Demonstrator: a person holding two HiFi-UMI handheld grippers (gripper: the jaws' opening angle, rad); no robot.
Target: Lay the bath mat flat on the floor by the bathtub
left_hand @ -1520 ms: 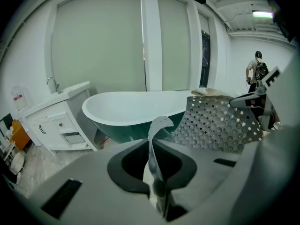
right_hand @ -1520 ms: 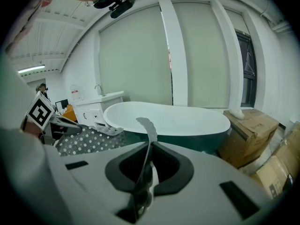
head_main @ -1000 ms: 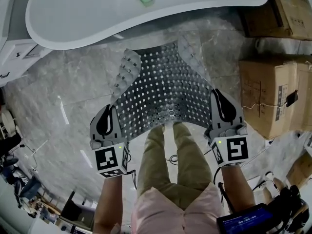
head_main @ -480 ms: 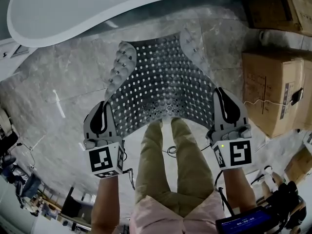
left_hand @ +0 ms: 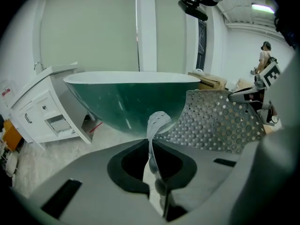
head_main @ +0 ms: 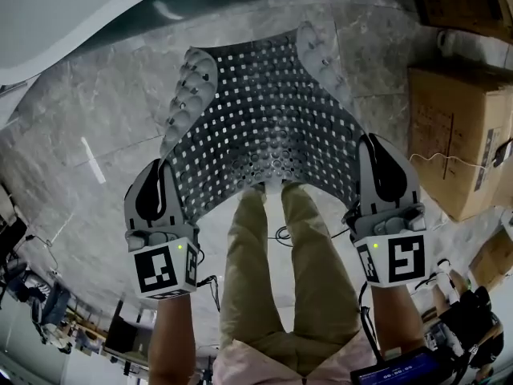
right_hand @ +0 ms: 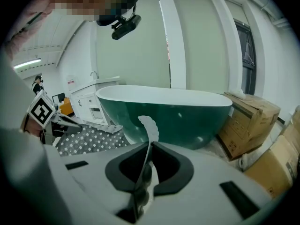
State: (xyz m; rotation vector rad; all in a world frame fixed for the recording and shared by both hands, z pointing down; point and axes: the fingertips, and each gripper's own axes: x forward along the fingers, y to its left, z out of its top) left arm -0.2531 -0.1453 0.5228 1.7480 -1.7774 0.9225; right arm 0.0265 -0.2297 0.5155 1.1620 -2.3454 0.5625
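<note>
Above the grey marbled floor [head_main: 104,127] by the green bathtub [left_hand: 131,102], the grey perforated rubber bath mat [head_main: 264,135] was held aloft, near corners pinched in closed jaws of the left gripper [head_main: 158,195] and right gripper [head_main: 383,175], an even lowering judged next.

No words or numbers can be read. Print on the cardboard box [head_main: 453,127] and on the small screen [head_main: 398,369] is too blurred. The left hand-held gripper [head_main: 163,168] and right hand-held gripper [head_main: 370,143] carry only black-and-white square patterns.
</note>
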